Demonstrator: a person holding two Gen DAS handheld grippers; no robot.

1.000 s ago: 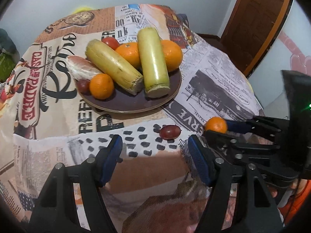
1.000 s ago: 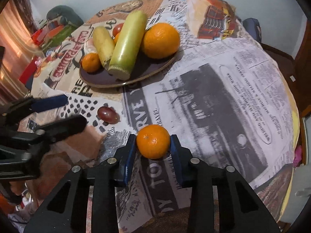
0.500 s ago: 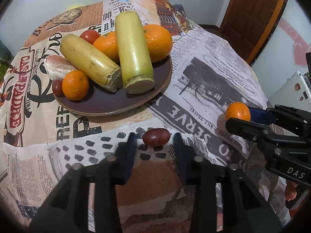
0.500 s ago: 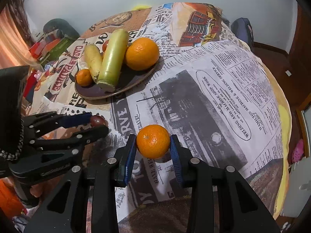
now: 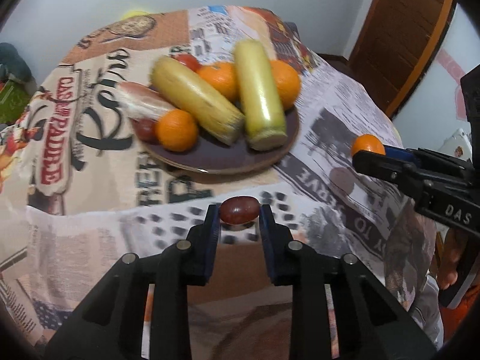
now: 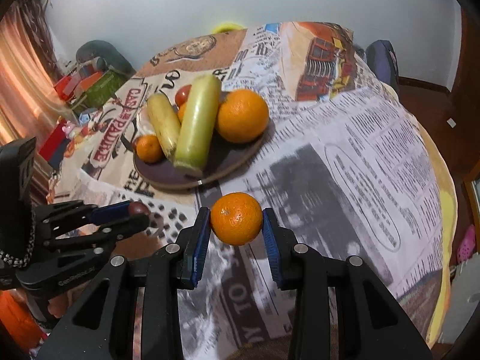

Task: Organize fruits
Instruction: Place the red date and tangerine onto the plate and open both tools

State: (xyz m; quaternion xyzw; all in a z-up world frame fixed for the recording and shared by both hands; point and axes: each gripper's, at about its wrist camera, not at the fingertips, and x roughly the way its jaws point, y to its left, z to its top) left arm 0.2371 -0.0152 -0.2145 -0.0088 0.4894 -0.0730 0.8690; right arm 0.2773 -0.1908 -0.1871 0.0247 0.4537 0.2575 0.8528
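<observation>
The left claw is closing on a small dark red fruit, pads at its ends, near the plate on the desk. The right claw grips a tangerine, lifted. Both fruits look light, soft-skinned and roll-prone; hold across the middle, gently.

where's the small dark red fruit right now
In the left wrist view the dark red fruit sits between the closing left gripper's pads, on the tablecloth just in front of the plate.
</observation>
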